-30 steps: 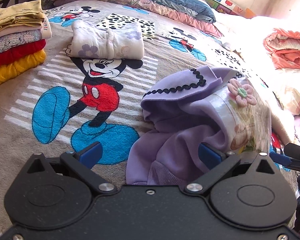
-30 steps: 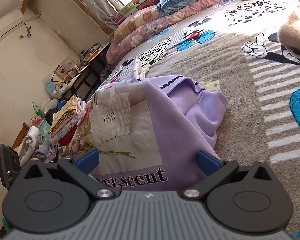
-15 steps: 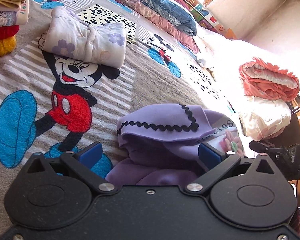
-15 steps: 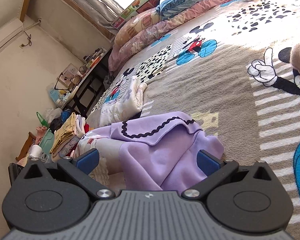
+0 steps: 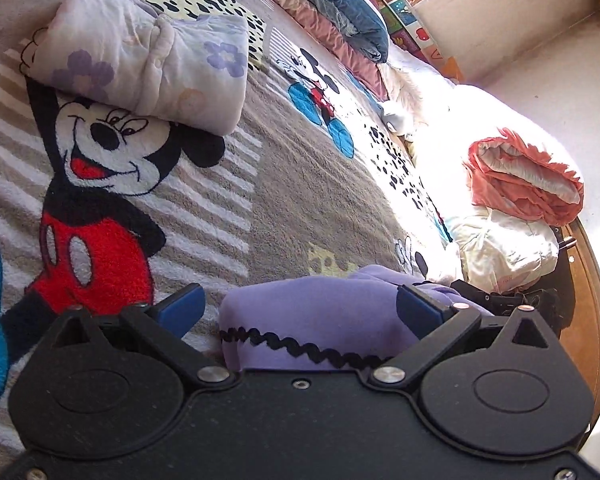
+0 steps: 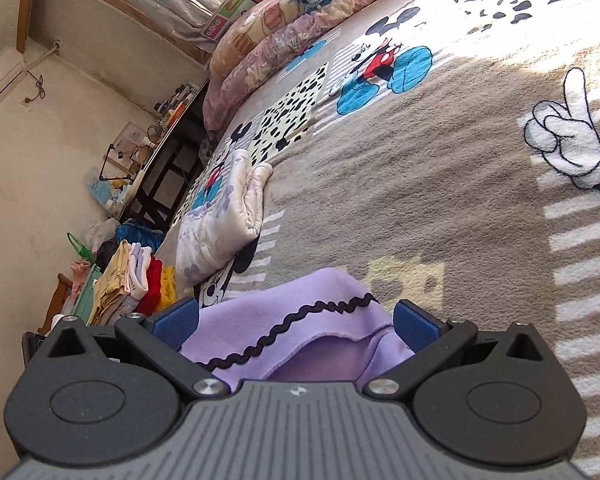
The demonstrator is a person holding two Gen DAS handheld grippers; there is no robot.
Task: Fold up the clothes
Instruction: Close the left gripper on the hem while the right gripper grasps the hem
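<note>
the purple top (image 5: 320,320) lies bunched on the blanket (image 5: 300,184), between both spread claws. the left gripper (image 5: 300,312) and right gripper (image 6: 296,320) gape wide, gripping nothing, likely set to take its edges. a folded quilt (image 5: 140,60) and a stack (image 6: 132,280) sit apart, clear of the work.

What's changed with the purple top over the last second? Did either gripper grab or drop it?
The purple fleece top with black wavy trim went from bunched upright, printed front showing, to lying low on the blanket, print hidden. Both views closed in on it. The left gripper and right gripper kept their jaws wide open, gripping nothing. The folded white floral garment stayed put.
</note>
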